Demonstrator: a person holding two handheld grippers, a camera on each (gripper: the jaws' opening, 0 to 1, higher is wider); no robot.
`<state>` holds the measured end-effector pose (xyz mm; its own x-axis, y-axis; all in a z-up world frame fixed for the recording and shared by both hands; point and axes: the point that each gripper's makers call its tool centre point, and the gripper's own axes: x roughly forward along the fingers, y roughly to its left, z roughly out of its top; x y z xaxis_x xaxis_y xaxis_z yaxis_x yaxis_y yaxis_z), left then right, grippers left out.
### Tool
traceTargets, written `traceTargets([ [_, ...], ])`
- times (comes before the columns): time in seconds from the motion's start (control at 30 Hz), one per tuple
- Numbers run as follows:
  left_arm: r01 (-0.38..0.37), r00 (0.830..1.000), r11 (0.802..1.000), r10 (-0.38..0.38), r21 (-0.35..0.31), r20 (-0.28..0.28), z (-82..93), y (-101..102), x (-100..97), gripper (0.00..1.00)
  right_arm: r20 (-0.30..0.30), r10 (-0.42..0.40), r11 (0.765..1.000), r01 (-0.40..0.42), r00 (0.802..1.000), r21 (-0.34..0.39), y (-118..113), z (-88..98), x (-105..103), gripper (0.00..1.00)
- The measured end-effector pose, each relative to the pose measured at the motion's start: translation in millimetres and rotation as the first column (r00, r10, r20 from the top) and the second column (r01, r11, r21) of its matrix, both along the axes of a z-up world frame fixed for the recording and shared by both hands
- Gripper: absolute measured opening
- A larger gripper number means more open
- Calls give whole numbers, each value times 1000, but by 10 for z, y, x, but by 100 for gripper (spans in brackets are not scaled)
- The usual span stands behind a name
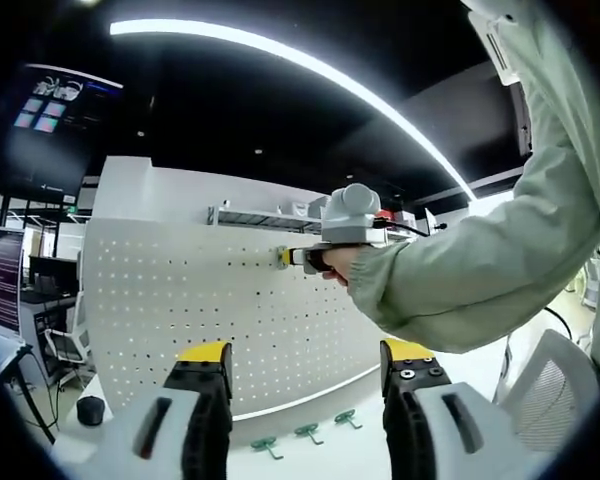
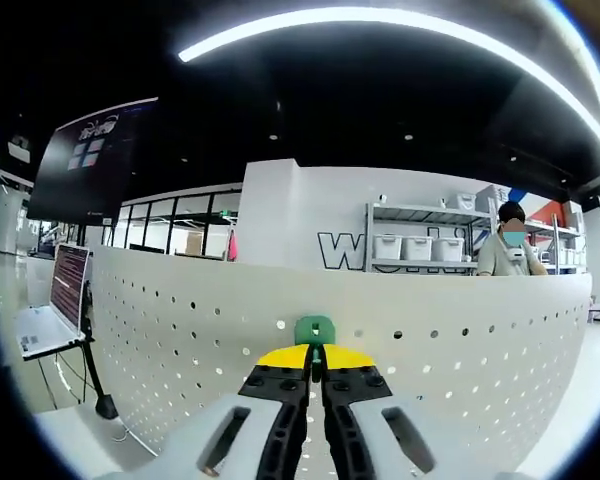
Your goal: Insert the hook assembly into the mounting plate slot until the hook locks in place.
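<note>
Hook (image 2: 314, 329), green, pinched between the yellow-tipped jaws of the right gripper (image 2: 315, 358), pressed flat against the white pegboard (image 2: 180, 320), poking straight up out of the tips; long axis can't be read w/ most of it hidden. In left gripper view, same gripper up at the board approx mid-height, level, side-on, w/ a hand (image 1: 338, 262) wrapped round it and a pale green sleeve (image 1: 480, 260) reaching in from the right. Three more green hooks (image 1: 306, 435) lying in a row on the table (image 1: 310, 460) at the board's foot. Left gripper (image 1: 305, 365) low, back from the board, jaws spread wide, nothing between them.
</note>
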<state>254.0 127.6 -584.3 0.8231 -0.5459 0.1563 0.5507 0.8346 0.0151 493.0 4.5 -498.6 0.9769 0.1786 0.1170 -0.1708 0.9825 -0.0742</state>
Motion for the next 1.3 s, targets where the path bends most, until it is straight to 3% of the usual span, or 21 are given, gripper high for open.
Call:
traceTargets([
  [0.93,-15,1000,1000,15,-10,1,11,40,5,61,12,-33,999,33,999,-6,-9,-21,28,2],
  [1.3,-23,1000,1000,24,-15,5,23,66,11,61,2,-31,999,31,1000,10,-14,-39,8,12],
])
